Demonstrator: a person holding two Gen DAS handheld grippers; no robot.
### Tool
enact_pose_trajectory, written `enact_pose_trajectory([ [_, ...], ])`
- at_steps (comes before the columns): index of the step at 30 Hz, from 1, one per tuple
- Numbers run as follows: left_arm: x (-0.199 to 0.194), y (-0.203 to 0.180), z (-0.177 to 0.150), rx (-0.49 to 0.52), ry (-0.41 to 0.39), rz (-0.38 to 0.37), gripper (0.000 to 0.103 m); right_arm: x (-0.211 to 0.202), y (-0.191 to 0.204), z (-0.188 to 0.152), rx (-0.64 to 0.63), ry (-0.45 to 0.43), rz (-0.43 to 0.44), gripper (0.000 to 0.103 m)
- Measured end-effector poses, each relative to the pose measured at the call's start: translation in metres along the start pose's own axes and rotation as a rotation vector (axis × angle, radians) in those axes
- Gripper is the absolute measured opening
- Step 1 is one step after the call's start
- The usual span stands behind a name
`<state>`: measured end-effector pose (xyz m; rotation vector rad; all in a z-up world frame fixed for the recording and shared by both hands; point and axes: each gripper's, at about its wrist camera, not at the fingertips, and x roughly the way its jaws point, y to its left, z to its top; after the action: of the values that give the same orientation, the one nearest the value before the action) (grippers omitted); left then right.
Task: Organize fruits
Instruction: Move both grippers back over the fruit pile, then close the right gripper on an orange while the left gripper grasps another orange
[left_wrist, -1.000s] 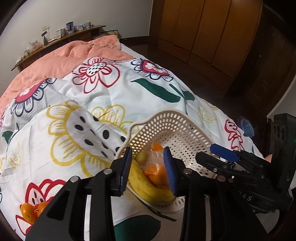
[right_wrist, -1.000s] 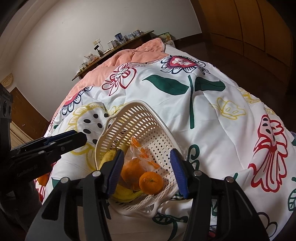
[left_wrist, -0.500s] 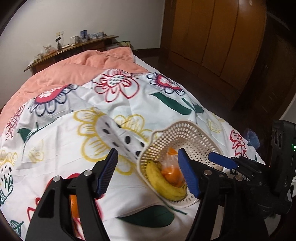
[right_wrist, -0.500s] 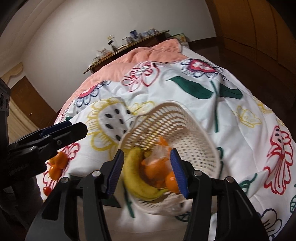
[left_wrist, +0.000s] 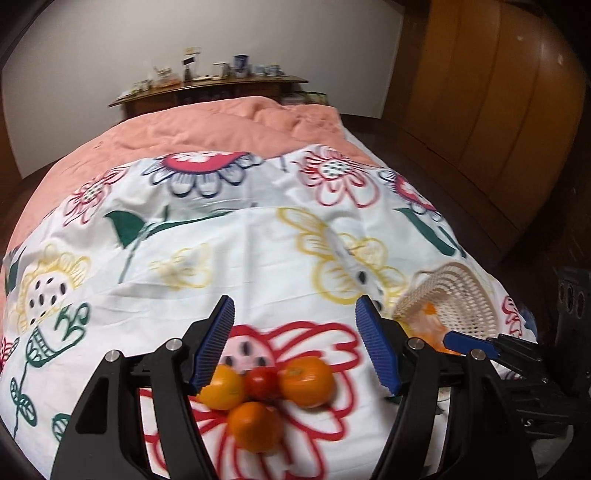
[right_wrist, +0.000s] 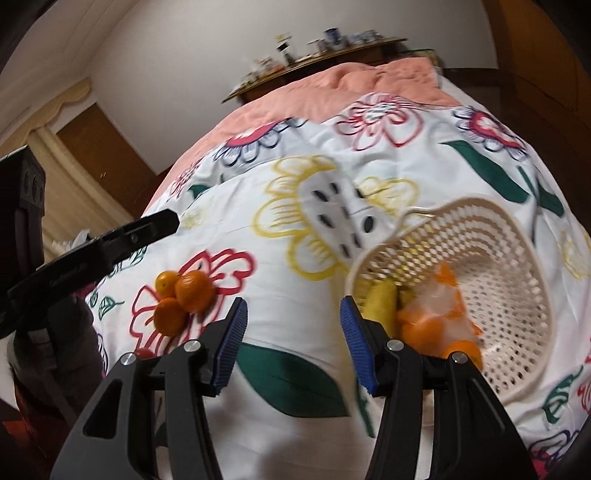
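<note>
Right wrist: white basket (right_wrist: 517, 236) with banana (right_wrist: 382, 301), bagged oranges (right_wrist: 432, 317).

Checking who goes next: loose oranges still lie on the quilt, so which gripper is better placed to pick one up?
Probably the left. The left gripper is open with the loose oranges right below its fingers. The right gripper is open over bare quilt beside the basket.

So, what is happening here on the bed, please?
A person is sorting fruit with two handheld grippers. The white basket on the flowered duvet already holds a banana and bagged oranges. The left gripper, jaws open and empty, points at three loose oranges and a small red fruit. The right gripper is open and empty too.
</note>
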<state>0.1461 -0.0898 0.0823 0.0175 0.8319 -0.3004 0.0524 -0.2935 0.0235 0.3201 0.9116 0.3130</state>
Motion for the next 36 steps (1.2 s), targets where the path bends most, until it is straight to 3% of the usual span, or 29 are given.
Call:
enact_pose_trajectory([
  [4, -0.004, 0.029, -0.006, -0.044, 0.001, 0.02, 0.07, 0.013, 0.021, 0.006, -0.047, 0.048, 0.041, 0.053],
  [7, -0.003, 0.047, -0.013, -0.079, 0.011, 0.032, 0.07, 0.026, 0.038, 0.01, -0.082, 0.091, 0.071, 0.064],
  [15, 0.0, 0.071, -0.023, -0.115, 0.013, 0.054, 0.07, 0.053, 0.077, 0.023, -0.184, 0.16, 0.067, 0.064],
  [26, 0.003, 0.094, -0.031, -0.168, 0.022, 0.058, 0.07, 0.076, 0.097, 0.025, -0.26, 0.21, 0.029, 0.064],
  [30, 0.003, 0.095, -0.032, -0.167, 0.021, 0.053, 0.07, 0.079, 0.104, 0.023, -0.303, 0.222, 0.0, 0.059],
  [36, 0.005, 0.095, -0.033, -0.172, 0.024, 0.055, 0.07, 0.083, 0.105, 0.022, -0.314, 0.229, -0.016, 0.043],
])
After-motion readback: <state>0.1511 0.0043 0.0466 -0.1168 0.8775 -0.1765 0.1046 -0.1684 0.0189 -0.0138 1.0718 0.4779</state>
